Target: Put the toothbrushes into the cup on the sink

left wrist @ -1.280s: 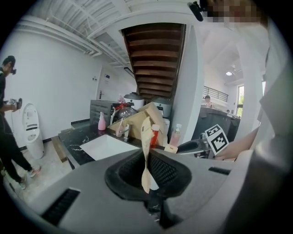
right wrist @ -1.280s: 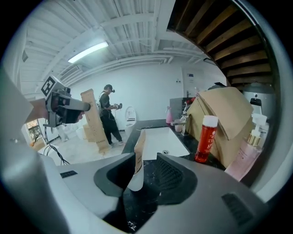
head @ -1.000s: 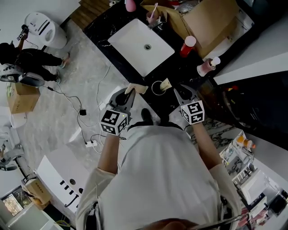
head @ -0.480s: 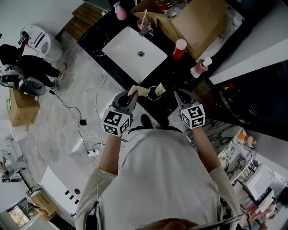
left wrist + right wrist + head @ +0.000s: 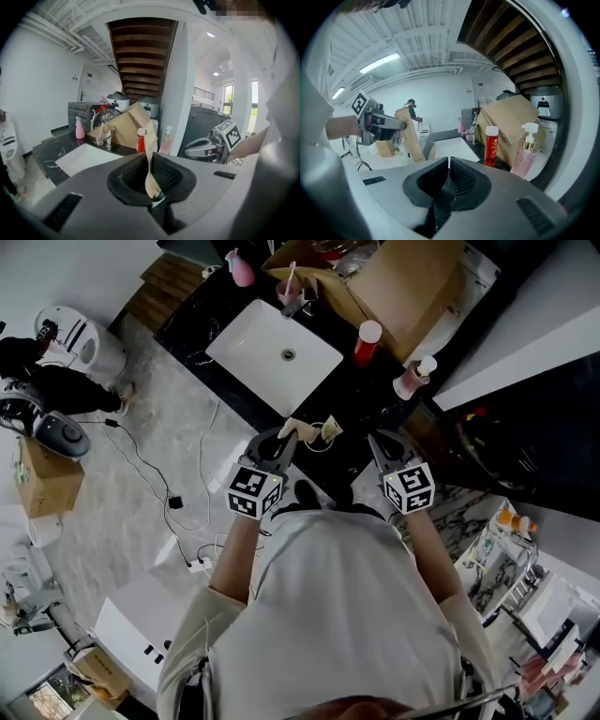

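My left gripper (image 5: 284, 439) is shut on a tan paper toothbrush packet (image 5: 302, 429) at the front edge of the black counter (image 5: 375, 404). In the left gripper view the packet (image 5: 150, 154) stands upright out of the left gripper (image 5: 151, 180). My right gripper (image 5: 382, 442) hangs beside it on the right, shut (image 5: 449, 169), with nothing clearly between its pads. A small round cup (image 5: 323, 437) stands on the counter edge between the two grippers. Behind the basin, a pink cup (image 5: 290, 293) by the tap holds a toothbrush.
A white basin (image 5: 277, 345) is set in the counter. A red bottle (image 5: 367, 341), a pink pump bottle (image 5: 411, 381), a pink spray bottle (image 5: 240, 268) and a cardboard box (image 5: 408, 282) stand around it. Cables (image 5: 183, 498) cross the marble floor; a person (image 5: 42, 381) crouches far left.
The head view has shifted, so the basin now sits a little further up and left. Both grippers stay side by side at the counter edge, the left still holding the packet.
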